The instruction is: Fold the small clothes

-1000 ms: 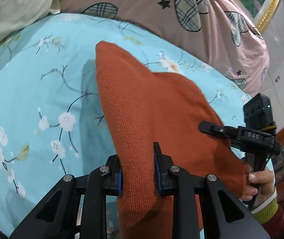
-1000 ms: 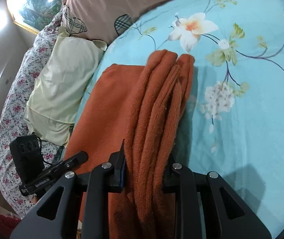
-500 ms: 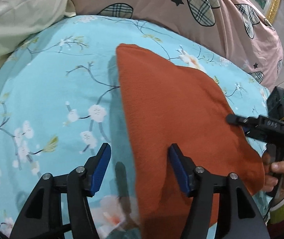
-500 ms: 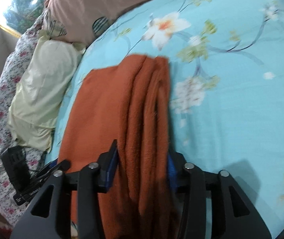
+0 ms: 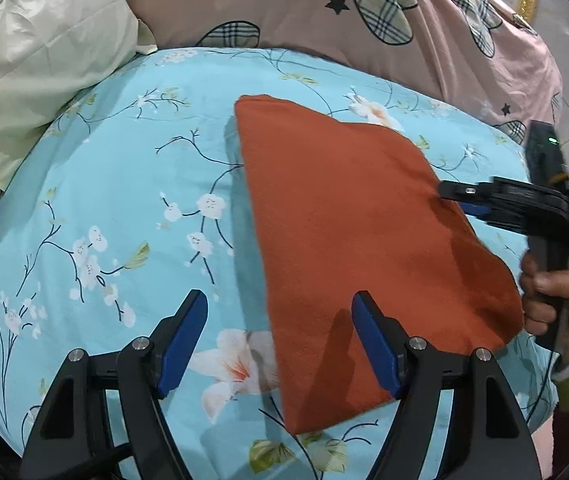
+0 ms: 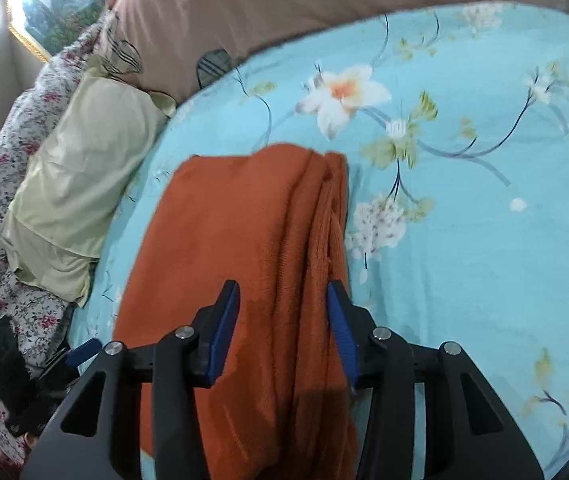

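Floral bedsheet (image 5: 116, 184) carries the orange garment (image 5: 348, 216); left tool (image 5: 280, 344) has just spread wide, released, right tool (image 6: 284, 328) narrowing astride its folded edge.

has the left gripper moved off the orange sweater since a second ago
Yes. The left gripper, its jaws just opened, has let go of the orange sweater and shifted left, now straddling its left edge over the floral sheet.
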A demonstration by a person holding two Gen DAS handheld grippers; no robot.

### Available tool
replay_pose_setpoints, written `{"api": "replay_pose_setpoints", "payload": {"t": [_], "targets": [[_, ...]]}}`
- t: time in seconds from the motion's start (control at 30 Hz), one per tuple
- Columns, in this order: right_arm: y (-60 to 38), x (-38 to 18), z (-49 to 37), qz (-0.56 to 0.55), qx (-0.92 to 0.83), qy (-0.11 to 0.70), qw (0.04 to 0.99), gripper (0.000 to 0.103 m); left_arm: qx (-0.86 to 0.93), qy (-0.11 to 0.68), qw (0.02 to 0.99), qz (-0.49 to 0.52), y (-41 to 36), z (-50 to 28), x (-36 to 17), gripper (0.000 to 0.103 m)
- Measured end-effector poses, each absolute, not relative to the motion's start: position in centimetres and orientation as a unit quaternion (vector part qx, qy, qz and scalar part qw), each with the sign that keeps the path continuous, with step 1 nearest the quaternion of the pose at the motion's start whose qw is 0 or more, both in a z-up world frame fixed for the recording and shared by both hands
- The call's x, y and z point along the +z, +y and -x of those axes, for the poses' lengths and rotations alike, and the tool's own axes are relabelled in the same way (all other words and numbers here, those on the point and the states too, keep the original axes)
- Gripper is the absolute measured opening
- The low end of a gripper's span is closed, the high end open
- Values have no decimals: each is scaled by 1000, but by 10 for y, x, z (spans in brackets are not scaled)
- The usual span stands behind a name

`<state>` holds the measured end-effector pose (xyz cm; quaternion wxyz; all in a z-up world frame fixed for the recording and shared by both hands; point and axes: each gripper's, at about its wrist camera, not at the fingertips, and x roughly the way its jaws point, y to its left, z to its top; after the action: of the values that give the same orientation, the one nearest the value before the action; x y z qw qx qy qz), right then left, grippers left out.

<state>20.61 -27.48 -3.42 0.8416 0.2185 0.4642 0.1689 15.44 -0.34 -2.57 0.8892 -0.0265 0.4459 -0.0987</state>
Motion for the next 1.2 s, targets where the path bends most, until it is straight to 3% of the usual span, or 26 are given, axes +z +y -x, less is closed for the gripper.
{"api": "replay_pose_setpoints", "payload": {"t": [0.07,0.37,0.73,0.77,0.83,0.87,0.93,1.1,1.2], "targets": [[-271,-39,-211,-217,170,470,839,37,-113,440,890,27,-7,-152,-23,73],[-278,-20,-210,-203,146,432,867,37,-156,420,894,16,-21,-148,-17,72],[-268,-41,-218,-212,166,458,847,37,-180,422,888,27,-23,-147,-21,70],[-268,-41,-217,-213,167,457,847,35,-186,421,887,33,-22,-147,-20,69],[-269,-40,-218,-217,172,455,846,16,-195,419,886,40,-22,-148,-19,66],[-269,-38,-219,-223,176,455,844,13,-201,417,885,42,-22,-148,-17,62],[-268,-22,-219,-229,186,439,849,12,-219,413,883,41,-25,-148,-11,56],[-265,39,-213,-207,216,375,877,11,-243,400,884,22,-35,-148,-4,56],[-268,22,-226,-179,185,401,879,11,-251,414,875,17,-41,-154,-19,55]]}}
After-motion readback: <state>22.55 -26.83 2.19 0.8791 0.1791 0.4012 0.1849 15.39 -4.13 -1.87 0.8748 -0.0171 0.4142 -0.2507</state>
